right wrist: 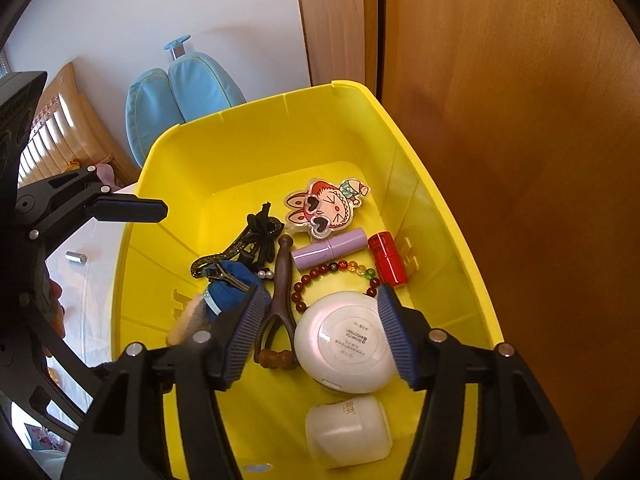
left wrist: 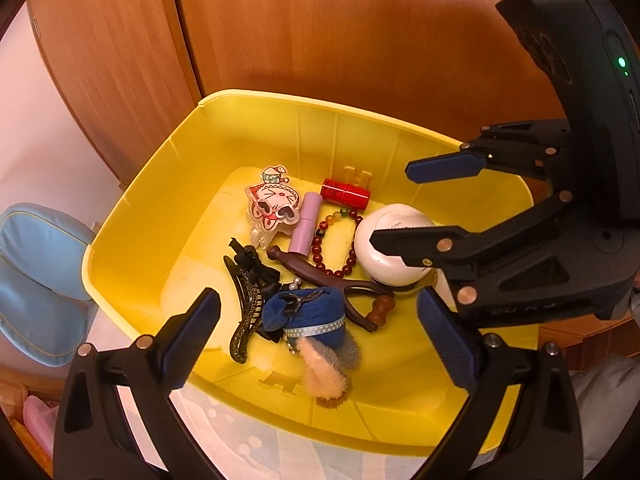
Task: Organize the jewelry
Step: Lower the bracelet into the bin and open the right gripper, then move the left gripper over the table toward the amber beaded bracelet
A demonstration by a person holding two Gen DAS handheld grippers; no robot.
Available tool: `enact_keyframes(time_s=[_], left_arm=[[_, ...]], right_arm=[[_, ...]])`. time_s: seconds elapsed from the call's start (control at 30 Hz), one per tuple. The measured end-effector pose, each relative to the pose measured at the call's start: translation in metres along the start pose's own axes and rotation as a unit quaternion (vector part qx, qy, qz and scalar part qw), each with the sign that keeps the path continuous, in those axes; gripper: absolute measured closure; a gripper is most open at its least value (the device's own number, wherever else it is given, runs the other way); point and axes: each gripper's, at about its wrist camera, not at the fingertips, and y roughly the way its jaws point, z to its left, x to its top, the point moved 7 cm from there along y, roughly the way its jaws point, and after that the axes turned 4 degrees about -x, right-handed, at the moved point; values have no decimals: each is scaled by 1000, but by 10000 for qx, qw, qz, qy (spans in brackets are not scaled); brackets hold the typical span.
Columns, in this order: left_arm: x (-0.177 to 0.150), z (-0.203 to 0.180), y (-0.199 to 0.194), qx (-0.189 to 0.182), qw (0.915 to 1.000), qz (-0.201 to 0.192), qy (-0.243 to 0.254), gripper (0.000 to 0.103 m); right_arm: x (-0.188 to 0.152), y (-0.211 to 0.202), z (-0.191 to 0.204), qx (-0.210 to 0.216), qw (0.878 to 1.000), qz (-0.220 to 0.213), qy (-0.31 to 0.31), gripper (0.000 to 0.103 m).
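Both claws are spread, nothing gripped: right gripper (right wrist: 320, 332) over white round compact (right wrist: 344, 346), lower centre; left gripper (left wrist: 320, 336) above. Beaded bracelet (right wrist: 336, 280) in yellow bin (right wrist: 256, 128) is tucked under compact; snagging is likely.

In the yellow bin (left wrist: 132, 248) we see a bead bracelet (left wrist: 340, 240), red tube (left wrist: 345, 193), lilac tube (left wrist: 306, 224) and white round case (left wrist: 390, 250). Both the left gripper (left wrist: 318, 320) and right gripper (left wrist: 394, 204) hover spread apart, holding nothing.

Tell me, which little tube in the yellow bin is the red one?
The red tube lying by the bin's wall, beside the coloured beads of the bracelet. The other tube, next to it, is pale purple.
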Motion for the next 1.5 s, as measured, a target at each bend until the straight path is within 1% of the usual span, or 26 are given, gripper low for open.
enact_keyframes(time_s=[0.07, 0.13, 0.23, 0.33, 0.43, 0.53, 0.63, 0.7, 0.83, 0.9, 1.0, 1.07, 1.1, 1.23, 1.33, 1.4, 1.47, 1.5], left_arm=[[-4, 0, -10, 72, 10000, -65, -3, 7], [-9, 1, -22, 139, 9998, -140, -29, 7], [-22, 8, -42, 278, 9991, -264, -161, 7], [-41, 19, -67, 441, 9976, -393, -367, 7], [-70, 32, -95, 653, 9948, -472, -623, 7], [-107, 45, -122, 848, 9907, -534, -918, 7], [-153, 64, -145, 991, 9849, -507, -1327, 7], [-188, 76, -159, 1117, 9791, -457, -1634, 7], [-265, 97, -185, 1253, 9630, -411, -2349, 7], [-305, 103, -191, 1267, 9524, -326, -2753, 7], [-362, 101, -192, 1268, 9392, -191, -3187, 7], [-393, 97, -190, 1220, 9315, -100, -3425, 7], [-407, 94, -186, 1190, 9287, -36, -3512, 7], [-455, 82, -172, 1314, 9190, 288, -3706, 7], [-480, 77, -167, 1313, 9105, 288, -3911, 7], [-494, 75, -168, 1379, 9050, 299, -4014, 7], [-502, 73, -167, 1441, 9036, 340, -4019, 7], [-505, 73, -167, 1457, 9045, 340, -3995, 7]], right_arm=[[3, -10, 5, -2, 9999, -148, -28, 19], [8, -21, 13, 77, 9994, -329, -23, 10], [14, -39, 31, 239, 9981, -567, -72, 9], [21, -55, 58, 410, 9956, -811, -214, 7], [25, -71, 92, 761, 9911, -1032, -362, 6], [27, -78, 135, 1101, 9859, -1120, -576, 6], [21, -72, 181, 1322, 9824, -996, -867, 6], [12, -65, 212, 1437, 9802, -860, -1054, 6], [-22, -46, 272, 1671, 9756, -461, -1350, 6], [-43, -37, 301, 1754, 9708, -228, -1624, 6], [-73, -28, 338, 1805, 9614, 11, -2075, 6], [-91, -23, 357, 1840, 9561, 187, -2273, 6], [-99, -20, 365, 1851, 9538, 268, -2353, 6], [-125, -15, 388, 1915, 9454, 480, -2592, 6], [-140, -13, 400, 1965, 9400, 569, -2731, 6], [-146, -11, 410, 1977, 9373, 622, -2802, 6], [-151, -10, 418, 2004, 9347, 661, -2861, 6], [-152, -10, 421, 2011, 9336, 666, -2890, 6]])
